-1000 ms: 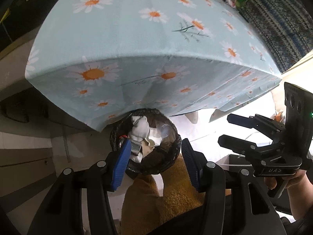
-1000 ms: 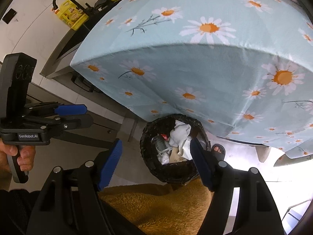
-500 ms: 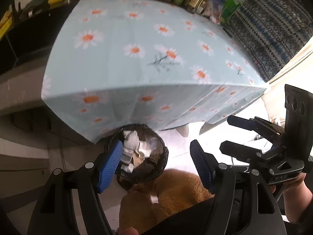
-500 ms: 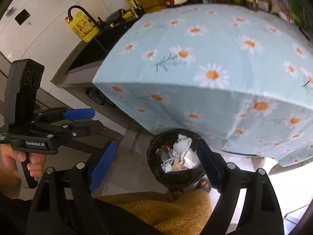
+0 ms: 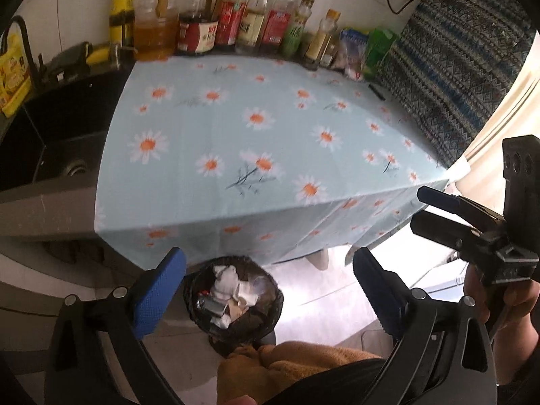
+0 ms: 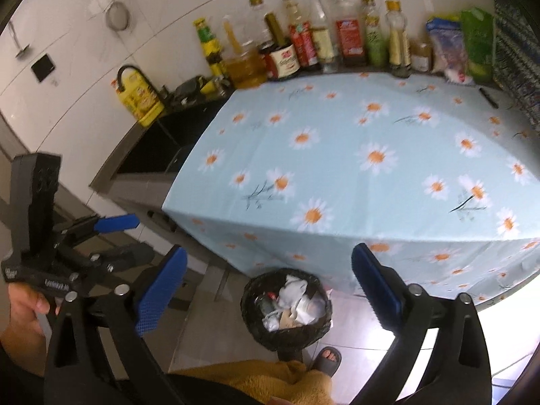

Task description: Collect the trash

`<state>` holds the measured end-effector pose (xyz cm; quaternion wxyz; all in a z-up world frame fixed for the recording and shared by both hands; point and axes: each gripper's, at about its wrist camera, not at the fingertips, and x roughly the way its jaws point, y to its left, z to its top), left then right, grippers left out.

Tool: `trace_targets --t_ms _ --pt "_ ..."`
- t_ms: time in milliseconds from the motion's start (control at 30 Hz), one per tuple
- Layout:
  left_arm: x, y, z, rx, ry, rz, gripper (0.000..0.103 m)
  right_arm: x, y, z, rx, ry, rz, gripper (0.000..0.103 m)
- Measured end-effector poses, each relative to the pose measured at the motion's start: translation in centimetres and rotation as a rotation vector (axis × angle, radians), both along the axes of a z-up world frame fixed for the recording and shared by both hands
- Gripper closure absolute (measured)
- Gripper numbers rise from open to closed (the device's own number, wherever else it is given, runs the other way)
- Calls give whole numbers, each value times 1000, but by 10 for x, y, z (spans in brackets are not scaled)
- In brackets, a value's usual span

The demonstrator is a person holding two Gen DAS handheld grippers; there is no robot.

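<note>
Both the left gripper [image 5: 268,281] and the right gripper [image 6: 268,278] have just been opening; their ridged blue pads [image 5: 158,292] stand wide with nothing between them. Crumpled white trash [image 6: 293,300] fills the round black-lined bin [image 6: 287,307] on the floor, beside the daisy-print tablecloth's [image 6: 371,155] hanging edge.

Labels on the bottles [image 5: 233,23] along the upper frame are too blurred to read. The bin's [image 6: 287,307] scraps blur together, and its base is hidden behind yellow cloth [image 6: 270,381] at the lower edge. The right tongs [image 5: 438,209] are cut off at the right edge.
</note>
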<state>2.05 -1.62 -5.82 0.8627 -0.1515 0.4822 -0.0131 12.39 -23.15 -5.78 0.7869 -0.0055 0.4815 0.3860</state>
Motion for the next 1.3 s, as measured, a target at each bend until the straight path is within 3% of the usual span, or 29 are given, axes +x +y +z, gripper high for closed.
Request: trace_targets --t_ms 367,600,1300 --pt "11 -22 58 72 -78 46 7 27 -32 60 48 -89 -14 5" --pt "6 -21 87 104 -144 123 7 27 -44 73 60 -98 16 5" --pt "10 -5 91 111 -137 94 7 27 -32 71 44 -105 7 5"
